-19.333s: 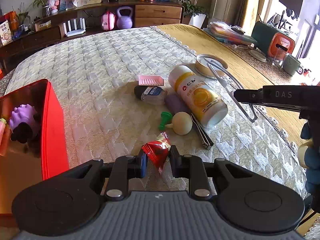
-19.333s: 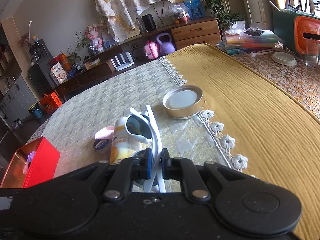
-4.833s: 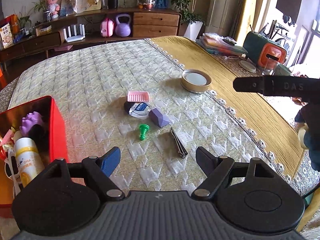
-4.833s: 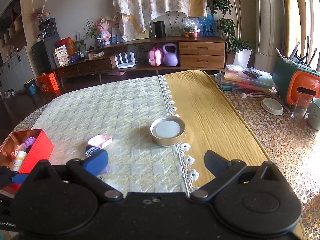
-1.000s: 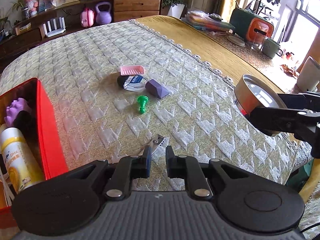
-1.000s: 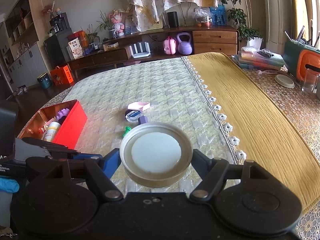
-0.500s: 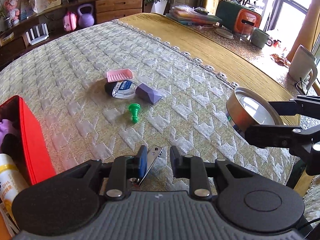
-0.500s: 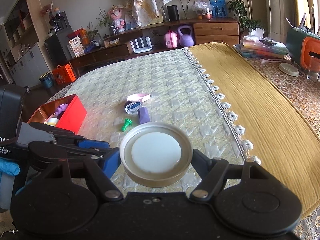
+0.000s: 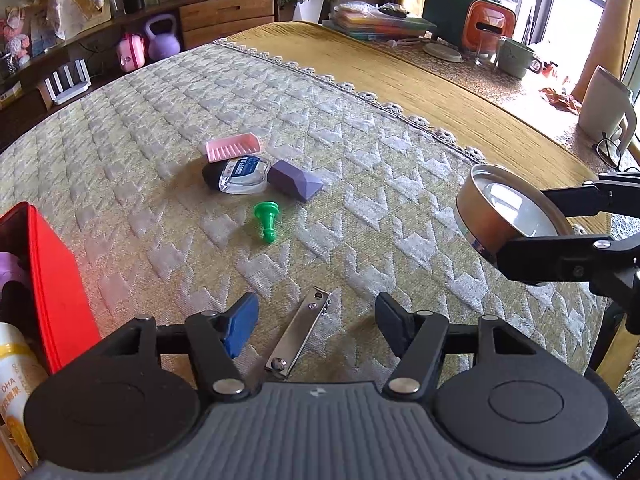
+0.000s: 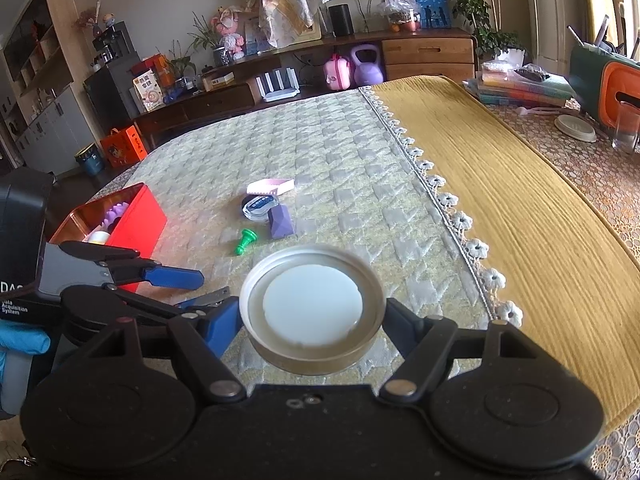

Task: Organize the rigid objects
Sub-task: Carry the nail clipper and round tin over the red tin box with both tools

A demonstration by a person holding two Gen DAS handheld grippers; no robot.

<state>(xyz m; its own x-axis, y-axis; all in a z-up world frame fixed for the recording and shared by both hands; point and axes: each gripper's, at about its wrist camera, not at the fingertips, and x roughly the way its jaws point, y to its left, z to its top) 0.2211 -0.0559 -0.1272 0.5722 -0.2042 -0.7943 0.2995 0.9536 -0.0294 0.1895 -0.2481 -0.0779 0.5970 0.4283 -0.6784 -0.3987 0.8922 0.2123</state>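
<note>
- Left wrist view shows what has just changed for us: half a second ago our left gripper [image 9: 316, 320] was pinched on the nail clipper [image 9: 298, 334], and now its fingers are spread wide, with the clipper lying loose on the quilted cloth [image 9: 360, 216] between them, close in to the gripper body.
- We read that as a slipped or abandoned grasp, so the clipper has not reached the red box [image 9: 60, 288], which sits just to the left of this gripper with the yellow bottle [image 9: 12, 384] already in it.
- Our right gripper [image 10: 314, 316] stays clamped on the round tin lid [image 10: 312, 312], held clear above the cloth as it was a moment ago; seen from the left wrist, it hangs off to the right.
- Ahead of the left gripper, the green pawn [image 9: 266, 220], purple block [image 9: 294, 180], small clear bottle [image 9: 238, 172] and pink comb [image 9: 232, 146] have not moved.
- We judge the clipper needs a fresh, squarer pinch before both pieces go to the box.
</note>
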